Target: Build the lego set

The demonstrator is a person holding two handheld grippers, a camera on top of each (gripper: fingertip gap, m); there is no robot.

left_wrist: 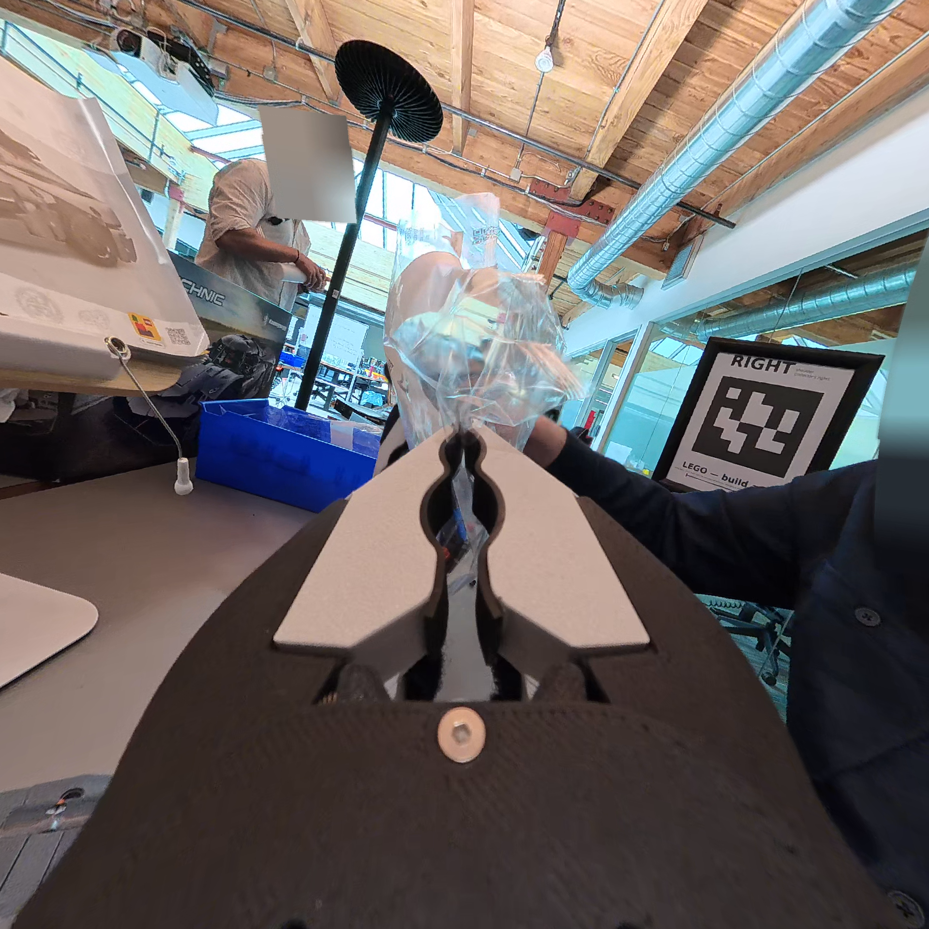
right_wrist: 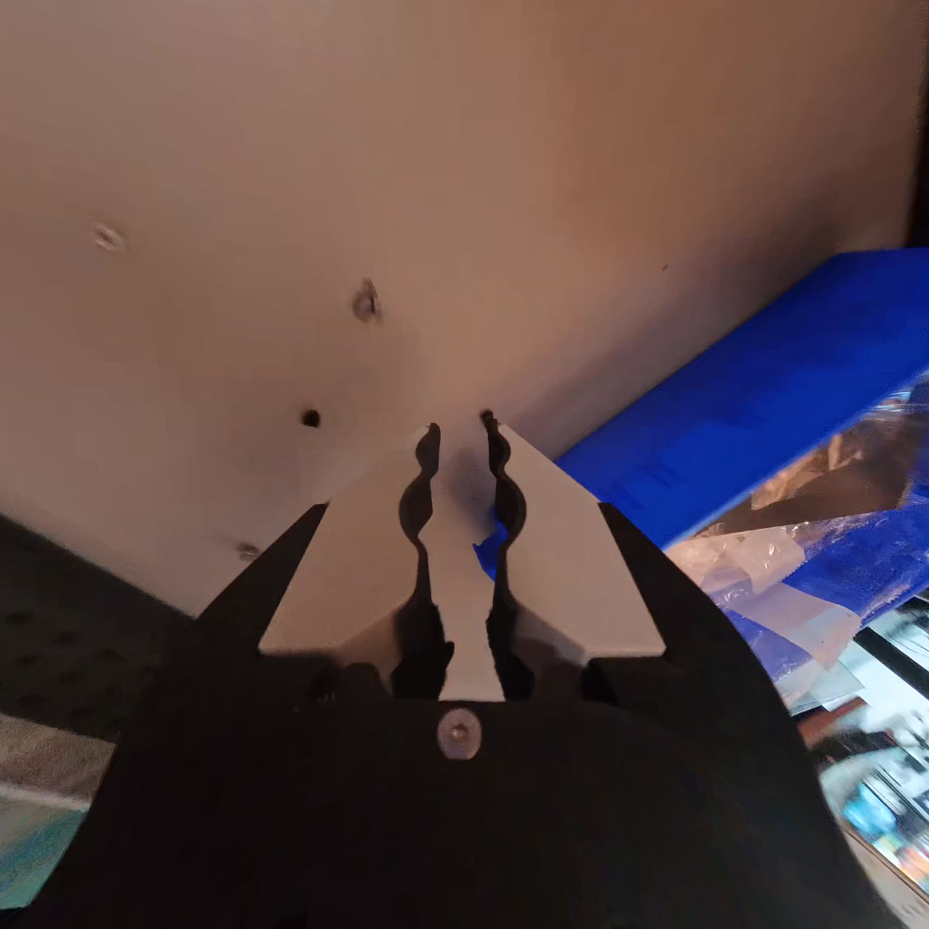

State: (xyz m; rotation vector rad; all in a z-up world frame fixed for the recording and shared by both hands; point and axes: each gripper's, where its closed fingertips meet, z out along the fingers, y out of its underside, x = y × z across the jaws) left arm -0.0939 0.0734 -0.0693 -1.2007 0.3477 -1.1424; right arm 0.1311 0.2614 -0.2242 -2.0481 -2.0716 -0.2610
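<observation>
While the grey table (left_wrist: 125, 543) fills the lower left of the left wrist view, the blue bin (left_wrist: 281, 455) sits on it as our landmark. Left of the bin and above it, a big instruction booklet (left_wrist: 75, 241) leans on a tilted stand, with a tethered cord hanging from its corner. Behind the bin a black lamp pole (left_wrist: 347, 241) rises toward the wooden ceiling, and a person (left_wrist: 246, 226) stands beyond it. Right of the bin, a framed marker sign (left_wrist: 764, 417) stands upright. Right beside the bin, lifted off the table, is the clear plastic bag (left_wrist: 472, 327) of lego parts, crumpled and raised, and the left gripper (left_wrist: 463, 437) has its fingers pinched tight on the bag's neck; small pieces show in the bag between the fingers lower down. Over in the right wrist view, the right gripper (right_wrist: 460, 427) points at a tan board (right_wrist: 352, 201) just left of the bin (right_wrist: 754, 402), fingers slightly apart, holding nothing. Clear wrappers (right_wrist: 744, 563) lie inside the bin.
</observation>
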